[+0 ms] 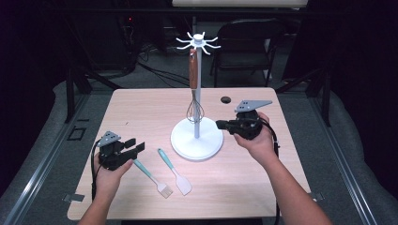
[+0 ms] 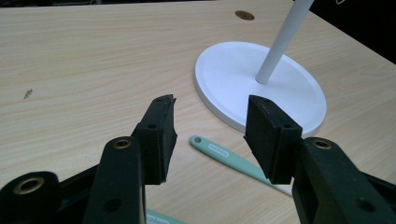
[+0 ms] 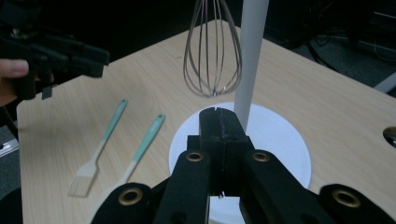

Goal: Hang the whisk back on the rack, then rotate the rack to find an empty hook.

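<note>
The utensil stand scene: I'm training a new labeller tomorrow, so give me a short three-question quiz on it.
1. True or false: the whisk lies flat on the table.
2. Which utensil lies nearer the left gripper: A) the brush, B) the spatula, C) the whisk?
3. How do the jaws of the right gripper stand, and is anything between them?

Key
1. False: it hangs from a hook at the top of the white stand, its wires beside the pole.
2. A: the brush's teal handle ends just by that gripper's open jaws.
3. Shut, jaw against jaw, with nothing between them, near the stand's pole.
</note>
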A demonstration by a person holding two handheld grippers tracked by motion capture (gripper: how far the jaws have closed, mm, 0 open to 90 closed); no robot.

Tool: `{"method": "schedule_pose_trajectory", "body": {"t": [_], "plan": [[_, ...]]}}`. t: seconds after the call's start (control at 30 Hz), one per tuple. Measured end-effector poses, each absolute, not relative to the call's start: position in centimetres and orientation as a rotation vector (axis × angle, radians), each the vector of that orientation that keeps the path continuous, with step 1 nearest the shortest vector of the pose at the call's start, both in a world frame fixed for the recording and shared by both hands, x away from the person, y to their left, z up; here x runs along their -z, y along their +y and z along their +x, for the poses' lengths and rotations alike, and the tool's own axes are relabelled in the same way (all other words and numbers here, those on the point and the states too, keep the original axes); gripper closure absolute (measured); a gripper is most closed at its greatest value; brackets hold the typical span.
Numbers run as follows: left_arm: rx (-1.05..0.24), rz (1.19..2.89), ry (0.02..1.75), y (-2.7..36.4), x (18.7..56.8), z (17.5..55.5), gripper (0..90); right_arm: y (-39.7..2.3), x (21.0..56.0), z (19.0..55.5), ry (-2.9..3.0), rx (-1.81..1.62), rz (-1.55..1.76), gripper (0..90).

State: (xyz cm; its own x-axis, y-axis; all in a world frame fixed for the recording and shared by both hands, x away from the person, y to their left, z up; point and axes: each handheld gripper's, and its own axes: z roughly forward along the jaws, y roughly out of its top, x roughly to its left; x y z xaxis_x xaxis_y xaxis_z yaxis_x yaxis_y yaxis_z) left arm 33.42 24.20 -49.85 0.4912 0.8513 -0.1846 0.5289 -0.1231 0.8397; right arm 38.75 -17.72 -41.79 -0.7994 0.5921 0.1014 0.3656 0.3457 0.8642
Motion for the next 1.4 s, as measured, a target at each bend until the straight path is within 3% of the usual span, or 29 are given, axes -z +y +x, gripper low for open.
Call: {"method": "schedule_pose_trajectory", "body": {"t": [0.8,1.4], "plan": [[-0.444,1.795,1.161,23.7,50.0,32.8,51.9,-16.9,29.1,43.5,2.259,-1.615,0.700,90.0],[-0.430,1.791,1.169,24.1,50.0,32.9,51.8,-16.9,24.0,44.1,2.161,-1.694,0.647,90.0]]}}
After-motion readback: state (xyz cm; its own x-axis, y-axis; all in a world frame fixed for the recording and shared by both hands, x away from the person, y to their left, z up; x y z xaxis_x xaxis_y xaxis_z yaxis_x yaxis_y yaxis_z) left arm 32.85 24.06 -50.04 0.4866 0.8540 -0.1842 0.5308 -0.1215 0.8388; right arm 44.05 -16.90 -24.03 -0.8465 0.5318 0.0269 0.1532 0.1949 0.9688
